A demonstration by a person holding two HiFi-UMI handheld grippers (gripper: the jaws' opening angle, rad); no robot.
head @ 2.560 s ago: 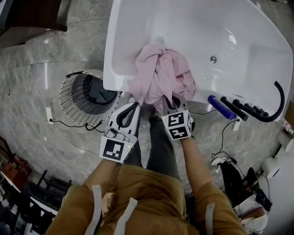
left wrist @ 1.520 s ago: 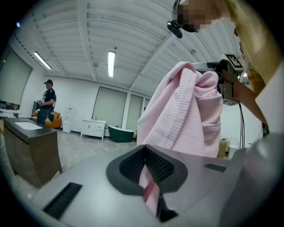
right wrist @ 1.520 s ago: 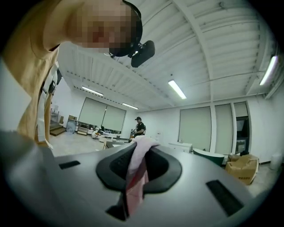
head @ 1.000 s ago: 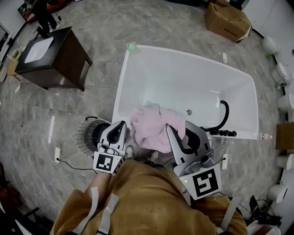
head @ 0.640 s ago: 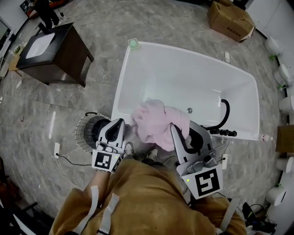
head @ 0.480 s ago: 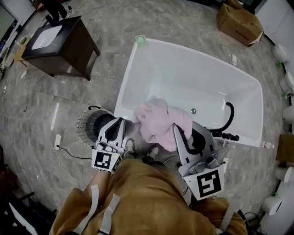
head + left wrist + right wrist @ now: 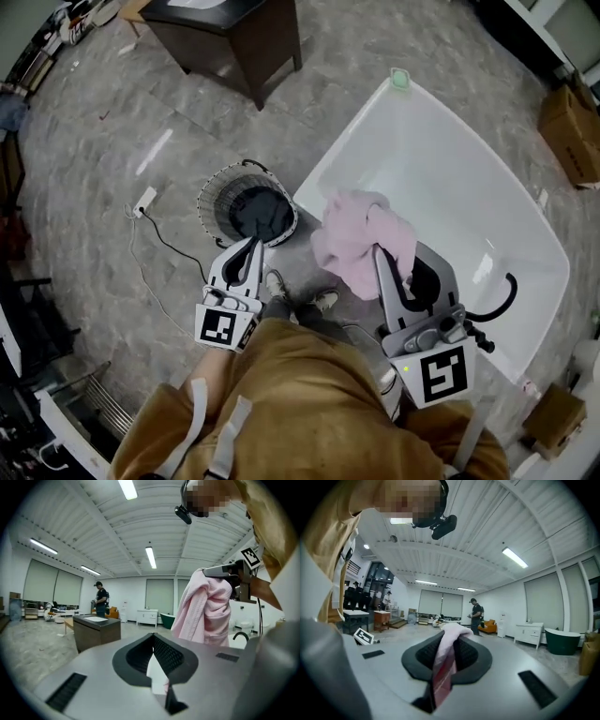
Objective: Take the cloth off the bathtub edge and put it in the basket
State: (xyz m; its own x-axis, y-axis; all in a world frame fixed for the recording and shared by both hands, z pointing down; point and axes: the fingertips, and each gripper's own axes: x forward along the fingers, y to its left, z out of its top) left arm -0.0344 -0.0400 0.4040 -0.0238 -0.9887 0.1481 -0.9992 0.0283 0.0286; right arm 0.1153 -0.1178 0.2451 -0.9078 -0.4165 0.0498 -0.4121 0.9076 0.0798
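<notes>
The pink cloth [image 7: 356, 236] hangs bunched in the air over the gap between the white bathtub [image 7: 441, 159] and the round wire basket [image 7: 208, 202]. My right gripper [image 7: 382, 253] is shut on its near edge, and pink fabric [image 7: 450, 632] shows pinched in my right gripper [image 7: 449, 641]. My left gripper [image 7: 255, 244] sits just below the basket's near rim, apart from the cloth, with its jaws together and nothing visibly held. From my left gripper [image 7: 153, 637] the cloth [image 7: 206, 606] droops from the right gripper [image 7: 225, 571].
Something dark lies inside the basket [image 7: 258, 214]. A dark wooden cabinet [image 7: 234, 28] stands beyond it. A power strip [image 7: 143, 199] and its cable trail on the stone floor. A black hose [image 7: 497, 300] arcs over the tub rim. Cardboard boxes [image 7: 567, 122] sit at the right.
Both grippers swung left, away from the tub and toward the basket. The cloth has come off the tub edge and hangs from the right gripper. The left gripper is now apart from it.
</notes>
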